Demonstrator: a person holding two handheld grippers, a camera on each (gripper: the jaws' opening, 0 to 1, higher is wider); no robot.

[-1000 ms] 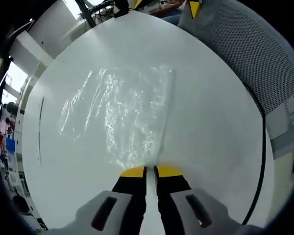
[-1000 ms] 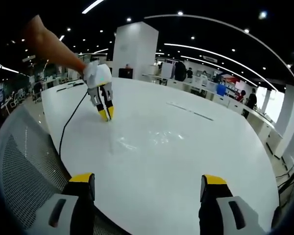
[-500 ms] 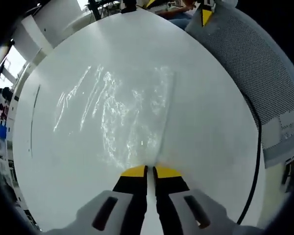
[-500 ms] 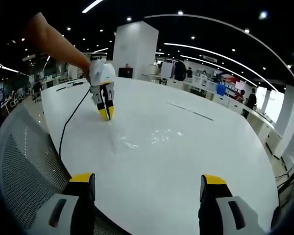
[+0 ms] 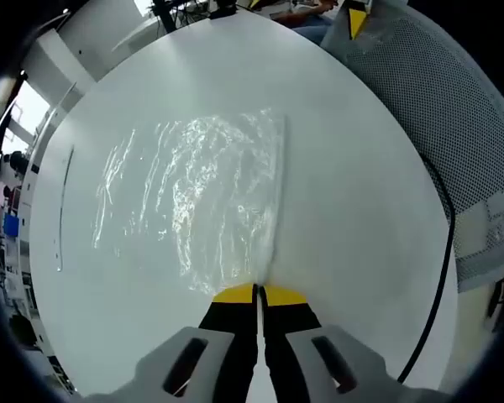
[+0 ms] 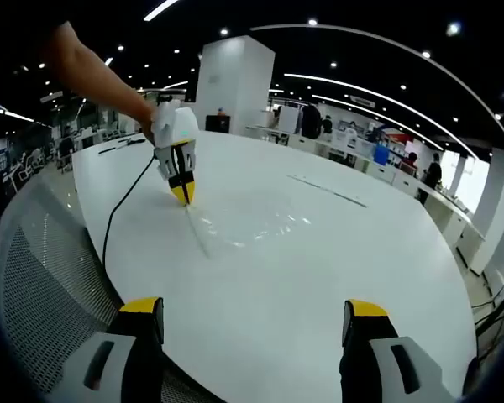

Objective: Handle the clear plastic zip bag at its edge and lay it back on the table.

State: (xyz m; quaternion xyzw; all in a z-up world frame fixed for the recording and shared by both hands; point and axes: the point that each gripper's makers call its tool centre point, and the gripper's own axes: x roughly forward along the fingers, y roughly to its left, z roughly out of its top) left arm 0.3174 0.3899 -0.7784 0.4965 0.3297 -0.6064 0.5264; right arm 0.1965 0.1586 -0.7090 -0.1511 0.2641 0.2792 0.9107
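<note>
— What do we see of the clear plastic zip bag (image 5: 202,197)?

— We see it crinkled and glinting, spread almost flat on the white surface (image 5: 353,218) ahead of the left claw (image 5: 258,293), whose closed tips pinch its near edge.

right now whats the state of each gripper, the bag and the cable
left gripper: shut on the bag's edge
right gripper: open, holding nothing
bag: crumpled, near edge pinched, the rest lying on the table
cable: slack, trailing across the table
</note>
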